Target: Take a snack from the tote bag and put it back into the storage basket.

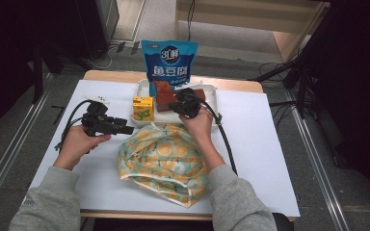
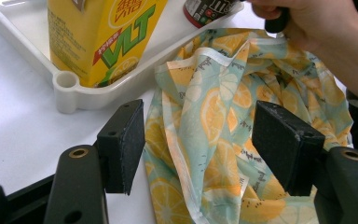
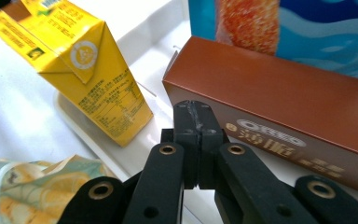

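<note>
My right gripper (image 3: 196, 122) reaches forward over the tray (image 1: 212, 92), jaws closed empty beside the brown box (image 3: 279, 112); my left gripper (image 2: 200, 140) rests low, gaping around the bag (image 2: 214, 121).

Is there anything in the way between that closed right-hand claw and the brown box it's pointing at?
Nothing visible. The right gripper, jaws shut, sits right in front of the brown box in the white tray; the yellow carton stands off to one side.

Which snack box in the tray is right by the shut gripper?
The brown box. The right gripper, jaws pressed together, sits right in front of it, while the yellow juice carton stands off to one side.
</note>
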`<state>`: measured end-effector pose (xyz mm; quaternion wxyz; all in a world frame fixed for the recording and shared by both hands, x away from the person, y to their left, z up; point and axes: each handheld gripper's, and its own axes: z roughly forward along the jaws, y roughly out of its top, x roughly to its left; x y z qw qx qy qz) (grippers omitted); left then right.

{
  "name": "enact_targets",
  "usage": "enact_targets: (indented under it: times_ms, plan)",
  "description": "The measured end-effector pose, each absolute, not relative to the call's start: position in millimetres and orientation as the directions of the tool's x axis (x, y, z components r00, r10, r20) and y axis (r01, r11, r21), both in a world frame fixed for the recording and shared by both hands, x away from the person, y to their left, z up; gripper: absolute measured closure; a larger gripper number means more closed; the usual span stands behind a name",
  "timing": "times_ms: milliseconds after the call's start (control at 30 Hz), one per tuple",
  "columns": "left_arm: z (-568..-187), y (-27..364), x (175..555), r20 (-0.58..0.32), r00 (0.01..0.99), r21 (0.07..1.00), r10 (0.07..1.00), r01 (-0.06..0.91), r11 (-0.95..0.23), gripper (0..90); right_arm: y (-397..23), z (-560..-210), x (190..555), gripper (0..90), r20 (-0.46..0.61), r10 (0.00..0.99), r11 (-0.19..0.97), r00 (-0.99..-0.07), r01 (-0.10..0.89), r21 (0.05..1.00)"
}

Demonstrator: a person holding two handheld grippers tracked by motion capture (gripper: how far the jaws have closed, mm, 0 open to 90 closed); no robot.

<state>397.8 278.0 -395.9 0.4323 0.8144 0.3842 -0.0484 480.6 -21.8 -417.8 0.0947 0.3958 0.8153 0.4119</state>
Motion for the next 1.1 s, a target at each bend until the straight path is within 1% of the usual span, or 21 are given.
enact_targets:
  times_ms: [333, 600, 833, 1100]
  plan:
    - [-396, 279, 398, -0.411, 0.702, 0.671, 0.582, 0.665, -0.328, 34.7, 0, -431, 492, 90.0, 0.150, 0.737, 0.373, -0.660, 0.581, 0.724]
    - [-396, 279, 398, -0.409, 0.704, 0.673, 0.581, 0.663, -0.328, 34.8, 8, -438, 499, 90.0, 0.161, 0.747, 0.364, -0.645, 0.600, 0.713]
    - [-396, 279, 398, -0.409, 0.703, 0.670, 0.582, 0.664, -0.331, 34.7, 14, -438, 501, 90.0, 0.165, 0.749, 0.361, -0.642, 0.604, 0.711]
    - [-396, 279, 398, -0.408, 0.702, 0.671, 0.583, 0.664, -0.330, 34.7, 9, -433, 496, 89.8, 0.173, 0.730, 0.369, -0.661, 0.594, 0.715]
